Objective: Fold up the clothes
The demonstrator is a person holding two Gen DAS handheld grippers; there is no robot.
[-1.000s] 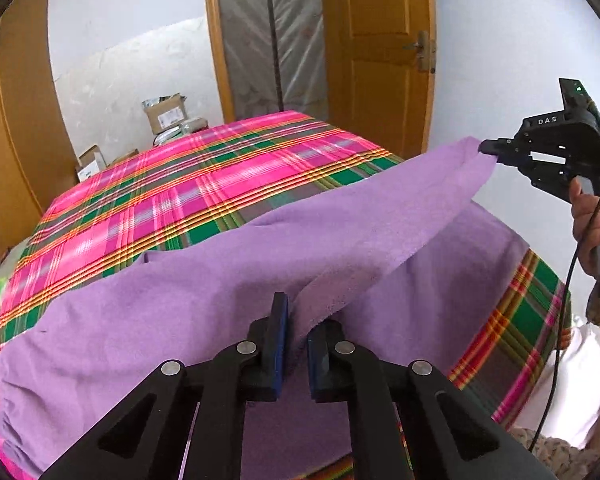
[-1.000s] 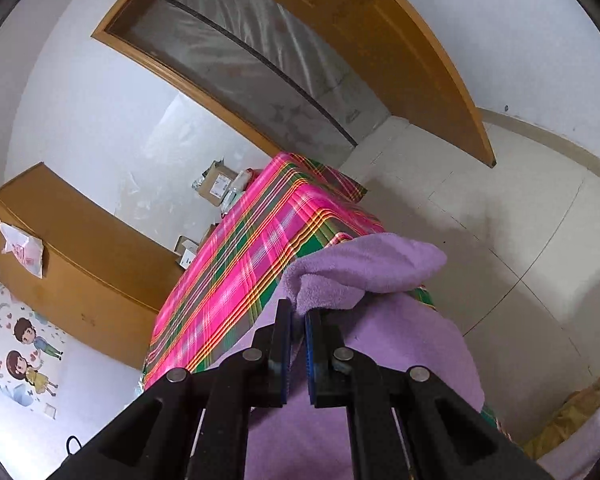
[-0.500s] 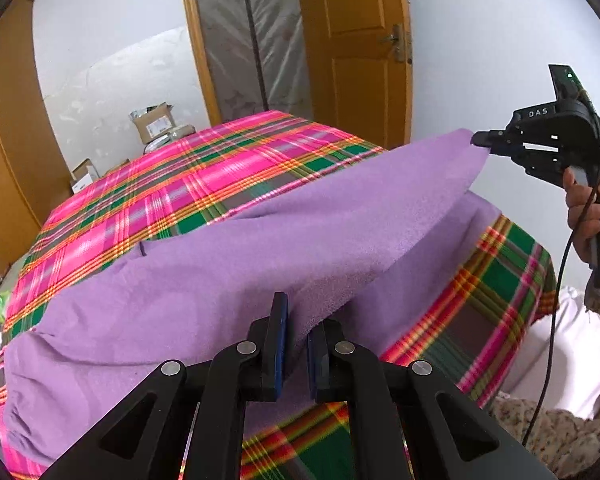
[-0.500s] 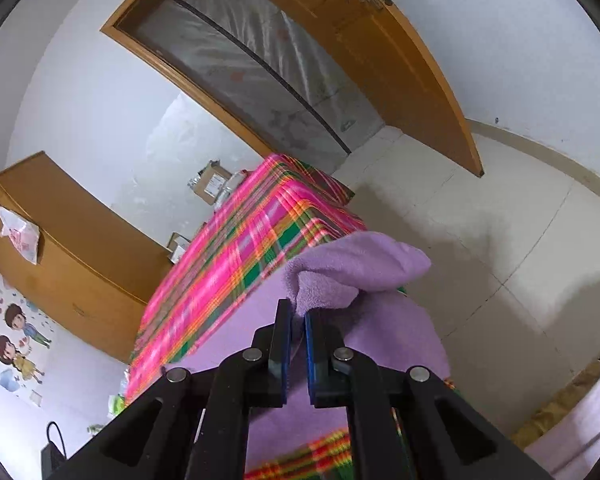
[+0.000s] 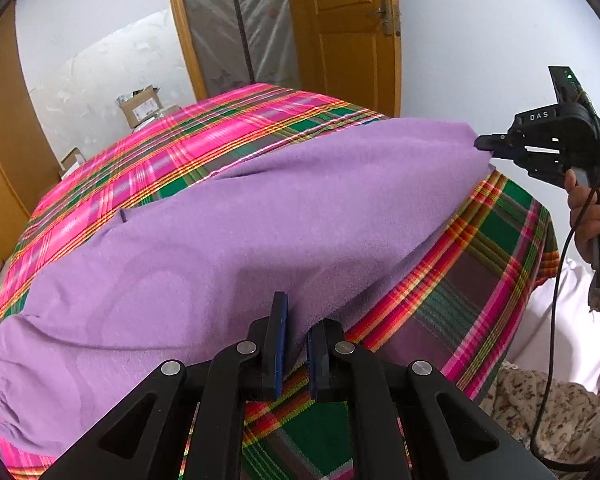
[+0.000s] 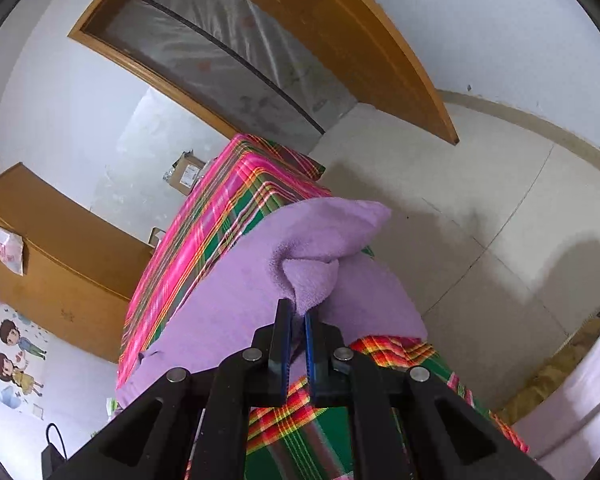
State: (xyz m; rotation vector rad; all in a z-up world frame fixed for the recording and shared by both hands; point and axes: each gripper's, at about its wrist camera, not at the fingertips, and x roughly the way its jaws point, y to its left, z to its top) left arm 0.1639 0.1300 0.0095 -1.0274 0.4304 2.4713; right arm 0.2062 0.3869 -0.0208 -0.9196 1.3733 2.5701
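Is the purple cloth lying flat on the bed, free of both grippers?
No: the left gripper and right gripper each pinch the purple cloth.

- The walls [image 5: 480, 40] are plain white, lit evenly by soft daylight.
- A wooden door [image 5: 340, 28] stands open beside a doorway [image 5: 236, 28] covered with plastic sheeting.
- A bed with a pink and green plaid cover [image 5: 180, 152] fills the middle of the room.
- Cardboard boxes [image 5: 140, 106] sit against the far wall.
- A wooden cabinet [image 6: 52, 240] stands on the left; cartoon stickers [image 6: 12, 352] decorate the wall below it.
- The floor [image 6: 480, 208] is pale tile.
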